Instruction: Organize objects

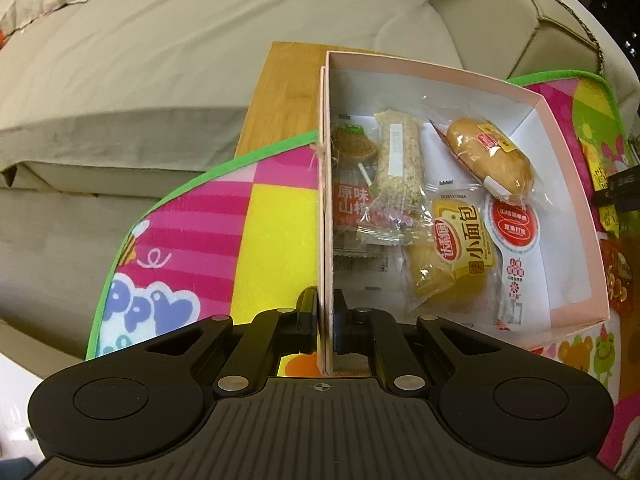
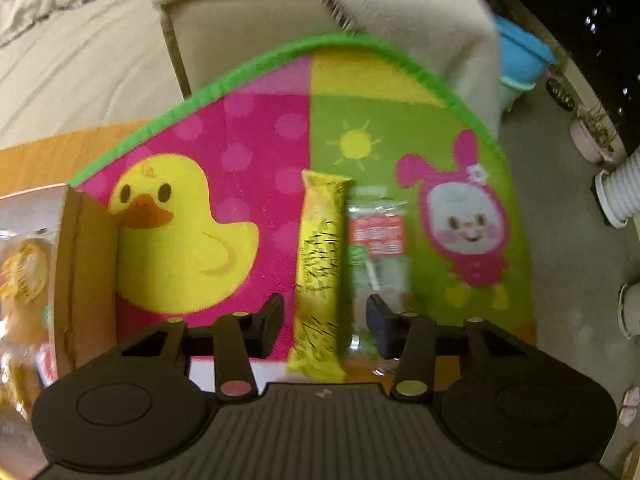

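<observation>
A pink cardboard box (image 1: pixel 568 184) sits on a colourful play mat (image 1: pixel 276 216). It holds several wrapped snacks: a bread roll (image 1: pixel 490 156), a small yellow-label bread (image 1: pixel 452 260), a grain bar (image 1: pixel 400 160) and a hawthorn pack (image 1: pixel 352 200). My left gripper (image 1: pixel 325 320) is shut on the box's left wall. In the right wrist view a yellow snack bar (image 2: pixel 320 268) and a clear red-label packet (image 2: pixel 380 248) lie side by side on the mat. My right gripper (image 2: pixel 326 320) is open, with its fingers on either side of them. The box's side (image 2: pixel 80 272) shows at the left.
A beige sofa (image 1: pixel 160 60) runs behind the mat. A wooden board (image 1: pixel 284 92) lies under the mat and box. On the floor at the right are a blue tub (image 2: pixel 520 56) and white pots (image 2: pixel 616 196).
</observation>
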A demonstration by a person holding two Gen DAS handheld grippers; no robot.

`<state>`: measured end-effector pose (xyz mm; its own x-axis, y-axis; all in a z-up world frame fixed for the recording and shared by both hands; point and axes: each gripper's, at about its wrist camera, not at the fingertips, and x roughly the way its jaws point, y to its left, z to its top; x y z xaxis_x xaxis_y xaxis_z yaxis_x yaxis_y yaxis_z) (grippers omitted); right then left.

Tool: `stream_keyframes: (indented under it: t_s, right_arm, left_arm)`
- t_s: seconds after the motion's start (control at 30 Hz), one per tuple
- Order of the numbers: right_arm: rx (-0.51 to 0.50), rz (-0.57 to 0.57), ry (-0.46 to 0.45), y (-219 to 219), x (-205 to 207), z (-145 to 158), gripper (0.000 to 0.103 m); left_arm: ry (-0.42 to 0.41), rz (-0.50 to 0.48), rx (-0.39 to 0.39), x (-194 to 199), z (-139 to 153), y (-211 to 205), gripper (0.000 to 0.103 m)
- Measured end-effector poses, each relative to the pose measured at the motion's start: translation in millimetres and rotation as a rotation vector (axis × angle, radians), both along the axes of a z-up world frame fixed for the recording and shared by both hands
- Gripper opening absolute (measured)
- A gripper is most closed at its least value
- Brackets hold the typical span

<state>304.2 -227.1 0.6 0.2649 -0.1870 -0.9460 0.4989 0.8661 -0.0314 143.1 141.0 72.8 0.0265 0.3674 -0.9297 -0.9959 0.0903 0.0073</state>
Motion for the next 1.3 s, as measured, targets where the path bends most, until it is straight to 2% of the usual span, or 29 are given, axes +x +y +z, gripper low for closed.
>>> stream_keyframes:
  t_s: [0.03, 0.1, 0.17, 0.27, 0.37, 0.43, 0.47, 0.5, 0.57, 0.63, 0.8, 0.87, 0.93, 0.97, 1.07, 1.1, 1.17, 1.2, 1.3]
  right_arm:
    - [-0.015, -0.007, 0.023, 2.2, 5.6, -5.4, 0.038]
    - [-0.029, 0.035, 0.033, 11.1, 11.5, -3.9, 0.023]
    - [0.014, 0.079, 0.031, 18.6, 12.3, 3.0, 0.022]
    - [0.026, 0.138, 0.003, 31.2, 1.6, 20.4, 0.022]
    - [0.138, 0.184, 0.005, 37.3, -18.0, 29.1, 0.024]
    - [0.162, 0.205, -0.019, 42.7, -39.3, 38.2, 0.05]
    - [0.141, 0.198, -0.033, 44.5, -51.3, 43.2, 0.076]
    - [0.109, 0.171, -0.049, 44.9, -65.3, 47.5, 0.085]
    - [0.082, 0.108, -0.048, 41.2, -85.2, 49.2, 0.086]
    - [0.107, 0.028, -0.024, 36.1, -100.9, 42.0, 0.086]
    - [0.111, -0.117, -0.021, 25.9, -104.4, 15.7, 0.086]
    - [0.091, -0.108, -0.02, 27.6, -93.3, 8.4, 0.086]
    - [0.066, -0.053, 0.019, 33.2, -79.3, -2.3, 0.086]
    - [0.061, -0.031, 0.04, 35.6, -73.3, -6.8, 0.085]
    - [0.086, 0.004, 0.048, 41.4, -69.1, -3.9, 0.063]
    - [0.073, 0.02, 0.047, 45.6, -70.6, 0.3, 0.051]
    - [0.074, 0.048, 0.052, 50.4, -76.3, 6.6, 0.041]
    - [0.091, 0.049, 0.051, 50.5, -79.6, 9.4, 0.033]
    - [0.124, 0.064, 0.05, 49.2, -94.4, 20.7, 0.022]
  left_arm:
    - [-0.001, 0.006, -0.001, 0.1, 0.4, -0.2, 0.008]
    - [-0.006, 0.015, -0.002, -0.1, 0.2, 0.5, 0.009]
    - [-0.008, 0.011, -0.002, -0.3, 0.4, 1.1, 0.009]
    - [-0.015, 0.005, 0.0, -1.3, 1.1, 0.4, 0.009]
    - [-0.018, 0.004, 0.0, -1.6, 2.1, -0.4, 0.009]
    - [-0.023, 0.012, 0.001, -2.1, 3.1, -1.7, 0.009]
    - [-0.023, 0.015, 0.002, -2.2, 3.3, -2.3, 0.009]
    - [-0.023, 0.016, 0.003, -2.2, 3.4, -2.9, 0.009]
    - [-0.023, 0.016, 0.005, -2.2, 3.5, -4.3, 0.009]
    - [-0.022, 0.008, 0.008, -2.4, 3.5, -5.3, 0.009]
    - [0.002, -0.021, 0.029, 0.3, 4.2, -9.4, 0.009]
    - [0.007, -0.018, 0.031, 0.8, 3.9, -9.6, 0.009]
    - [0.007, -0.015, 0.031, 0.8, 3.7, -8.9, 0.009]
    - [0.006, -0.015, 0.032, 0.4, 3.6, -8.9, 0.009]
    - [0.01, -0.025, 0.041, 0.4, 3.3, -9.7, 0.009]
    - [0.012, -0.025, 0.042, 0.7, 3.5, -9.9, 0.009]
    - [0.011, -0.022, 0.041, 0.5, 3.9, -9.8, 0.009]
    - [0.008, -0.017, 0.039, 0.4, 4.2, -9.6, 0.009]
    - [-0.006, 0.004, 0.029, -0.5, 4.5, -9.5, 0.009]
